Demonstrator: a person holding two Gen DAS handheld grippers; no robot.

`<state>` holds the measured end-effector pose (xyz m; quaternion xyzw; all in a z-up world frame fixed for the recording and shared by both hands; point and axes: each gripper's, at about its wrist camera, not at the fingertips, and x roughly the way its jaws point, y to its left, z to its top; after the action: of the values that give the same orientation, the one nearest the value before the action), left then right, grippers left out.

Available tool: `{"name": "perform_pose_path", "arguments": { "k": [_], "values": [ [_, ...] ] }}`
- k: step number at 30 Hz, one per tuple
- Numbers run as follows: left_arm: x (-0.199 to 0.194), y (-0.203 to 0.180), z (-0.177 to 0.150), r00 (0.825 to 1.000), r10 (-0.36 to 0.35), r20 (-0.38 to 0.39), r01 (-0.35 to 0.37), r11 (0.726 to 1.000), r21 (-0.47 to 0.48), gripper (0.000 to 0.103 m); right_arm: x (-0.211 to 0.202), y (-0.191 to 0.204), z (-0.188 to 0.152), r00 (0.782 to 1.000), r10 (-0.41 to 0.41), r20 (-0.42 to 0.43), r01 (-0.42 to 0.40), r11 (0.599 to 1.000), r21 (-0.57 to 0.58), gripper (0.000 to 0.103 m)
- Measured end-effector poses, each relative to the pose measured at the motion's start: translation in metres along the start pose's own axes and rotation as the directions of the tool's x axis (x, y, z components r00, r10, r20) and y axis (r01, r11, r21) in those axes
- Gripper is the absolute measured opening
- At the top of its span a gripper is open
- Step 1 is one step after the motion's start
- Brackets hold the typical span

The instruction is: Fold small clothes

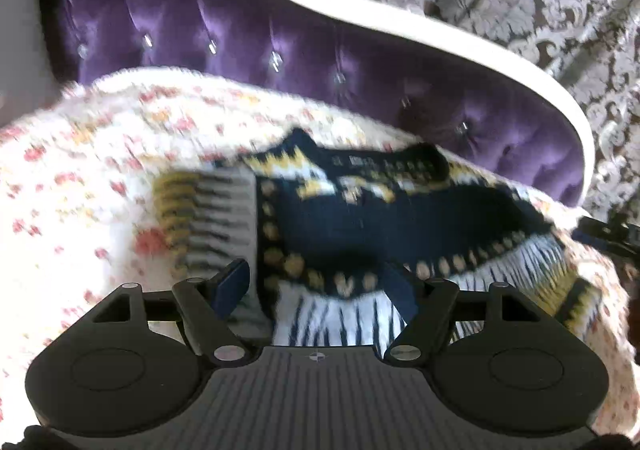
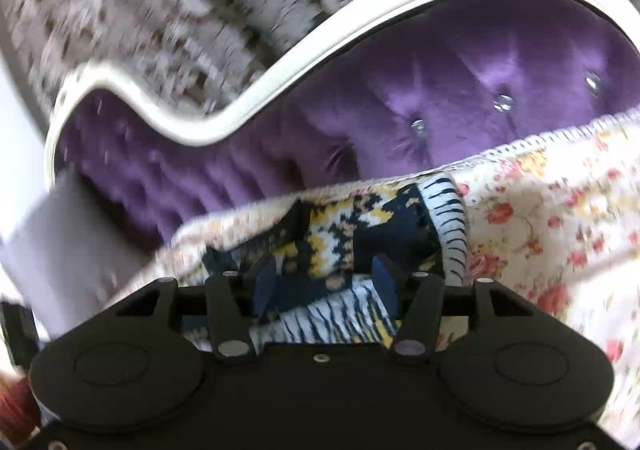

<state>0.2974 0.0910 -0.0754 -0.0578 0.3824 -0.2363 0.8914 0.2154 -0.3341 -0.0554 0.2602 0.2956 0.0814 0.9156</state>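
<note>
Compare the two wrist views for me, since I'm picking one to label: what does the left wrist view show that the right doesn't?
Only the left wrist view shows the left gripper, jaws open over the garment's striped hem, and a dark object at the right edge.

Only the right wrist view shows the right gripper, jaws open over the garment.

Both show the navy, yellow and white knitted garment on a floral blanket, before a purple tufted backrest.
</note>
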Motion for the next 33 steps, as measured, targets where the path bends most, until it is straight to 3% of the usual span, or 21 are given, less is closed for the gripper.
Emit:
{"name": "perform_pose_path", "arguments": {
  "k": [8, 16, 17, 18, 19, 22, 27, 33],
  "values": [
    [0.026, -0.007, 0.006, 0.999, -0.01, -0.046, 0.012, 0.999, 0.044, 0.072, 0.046, 0.015, -0.005, 0.989, -0.09, -0.114, 0.048, 0.943, -0.328, 0.061],
    [0.039, -0.002, 0.015, 0.998, -0.015, -0.062, 0.016, 1.0, 0.01, 0.068, 0.066, 0.005, 0.002, 0.985, -0.06, -0.162, 0.009, 0.953, -0.303, 0.063],
    [0.038, -0.002, 0.015, 0.998, -0.006, -0.057, 0.006, 1.0, 0.003, 0.062, 0.066, 0.002, 0.002, 0.985, -0.051, -0.167, 0.001, 0.958, -0.286, 0.055],
    [0.036, -0.003, 0.015, 0.999, 0.011, -0.041, -0.011, 1.0, -0.001, 0.033, 0.066, 0.0, 0.003, 0.985, -0.039, -0.169, -0.008, 0.963, -0.27, 0.029],
    [0.034, -0.002, 0.013, 1.0, 0.016, -0.022, -0.017, 1.0, -0.01, 0.005, 0.067, 0.0, 0.003, 0.984, -0.038, -0.172, -0.01, 0.964, -0.266, 0.012],
    [0.026, -0.002, 0.007, 1.0, 0.008, 0.019, -0.007, 0.999, -0.043, 0.005, 0.064, 0.009, -0.002, 0.988, -0.045, -0.15, -0.003, 0.954, -0.3, 0.01],
    [-0.008, -0.031, 0.004, 0.989, 0.045, 0.141, -0.06, 0.993, 0.1, 0.005, 0.04, 0.029, -0.001, 0.996, -0.019, -0.082, -0.009, 0.945, -0.327, 0.01],
    [-0.025, -0.041, 0.043, 0.969, 0.05, 0.24, -0.092, 0.982, 0.166, 0.005, 0.029, 0.047, 0.03, 1.0, 0.019, 0.01, -0.014, 0.937, -0.349, 0.009]
  ]
}}
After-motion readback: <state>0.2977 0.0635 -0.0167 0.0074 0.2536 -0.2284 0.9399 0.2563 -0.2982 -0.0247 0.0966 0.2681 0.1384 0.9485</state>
